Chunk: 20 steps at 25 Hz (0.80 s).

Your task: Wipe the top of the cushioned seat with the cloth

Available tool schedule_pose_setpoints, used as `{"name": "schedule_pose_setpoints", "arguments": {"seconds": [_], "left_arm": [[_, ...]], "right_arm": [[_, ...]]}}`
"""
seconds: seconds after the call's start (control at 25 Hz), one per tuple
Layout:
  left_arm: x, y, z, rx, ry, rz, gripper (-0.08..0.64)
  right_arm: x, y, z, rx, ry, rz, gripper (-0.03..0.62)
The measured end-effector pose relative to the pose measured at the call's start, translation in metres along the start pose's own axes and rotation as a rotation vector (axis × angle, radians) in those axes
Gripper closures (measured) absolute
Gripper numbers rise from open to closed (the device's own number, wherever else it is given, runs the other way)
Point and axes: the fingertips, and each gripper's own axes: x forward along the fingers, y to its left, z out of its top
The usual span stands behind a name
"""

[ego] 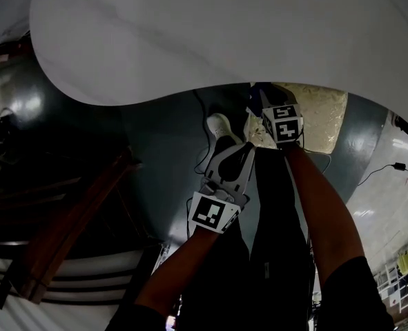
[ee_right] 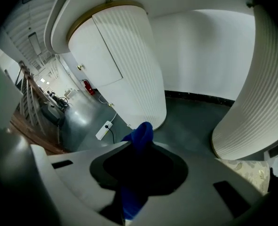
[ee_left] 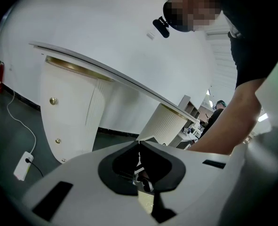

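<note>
The cream patterned cushioned seat (ego: 321, 116) lies below the white table's edge, right of centre in the head view; a corner of the seat (ee_right: 249, 171) shows at the lower right of the right gripper view. My right gripper (ego: 262, 105) hangs at the seat's left edge, shut on a dark blue cloth (ee_right: 141, 134) that bulges out between its jaws. My left gripper (ego: 219, 126) is lower and to the left, over the grey floor. In the left gripper view its jaws (ee_left: 139, 146) stand shut with nothing between them.
A curved white table top (ego: 224, 33) overhangs the far side. Fluted white pedestals (ee_right: 124, 65) (ee_right: 258, 102) stand on the floor. A power strip (ee_right: 103, 130) with its cable lies by one. Wooden rails (ego: 72, 219) are at the left.
</note>
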Motion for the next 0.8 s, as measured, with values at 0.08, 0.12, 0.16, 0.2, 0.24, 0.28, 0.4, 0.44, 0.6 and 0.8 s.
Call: {"name": "schedule_pose_setpoints", "arguments": {"seconds": [0.08, 0.12, 0.16, 0.2, 0.24, 0.28, 0.4, 0.44, 0.6, 0.8], "left_arm": [[0.001, -0.003, 0.000, -0.005, 0.001, -0.010, 0.540], [0.001, -0.004, 0.000, -0.005, 0.003, -0.012, 0.540], [0.001, -0.004, 0.000, -0.004, 0.006, -0.013, 0.540], [0.002, -0.005, -0.001, -0.004, 0.009, -0.016, 0.540], [0.002, -0.005, -0.001, -0.006, 0.013, -0.021, 0.540], [0.003, -0.006, -0.001, -0.007, 0.017, -0.026, 0.540], [0.005, -0.008, 0.000, 0.001, 0.023, -0.033, 0.540], [0.006, -0.009, 0.000, 0.004, 0.025, -0.032, 0.540], [0.012, -0.010, 0.000, 0.016, 0.030, -0.022, 0.540], [0.021, -0.022, -0.002, 0.017, 0.038, -0.037, 0.540]], "right_arm": [[-0.001, 0.002, 0.001, -0.005, 0.016, 0.011, 0.494], [-0.001, 0.002, 0.001, -0.005, 0.014, 0.013, 0.494], [0.000, -0.001, -0.001, -0.002, 0.010, 0.011, 0.494], [0.000, -0.005, -0.002, 0.004, 0.005, 0.004, 0.494], [0.000, -0.009, -0.003, 0.011, -0.002, -0.005, 0.494], [0.000, -0.014, -0.004, 0.016, -0.009, -0.015, 0.494], [-0.004, -0.023, -0.006, 0.030, -0.012, -0.030, 0.494], [-0.006, -0.025, -0.006, 0.038, -0.007, -0.030, 0.494], [-0.013, -0.039, -0.012, 0.026, 0.004, -0.046, 0.494], [-0.027, -0.055, -0.016, 0.038, 0.017, -0.051, 0.494]]}}
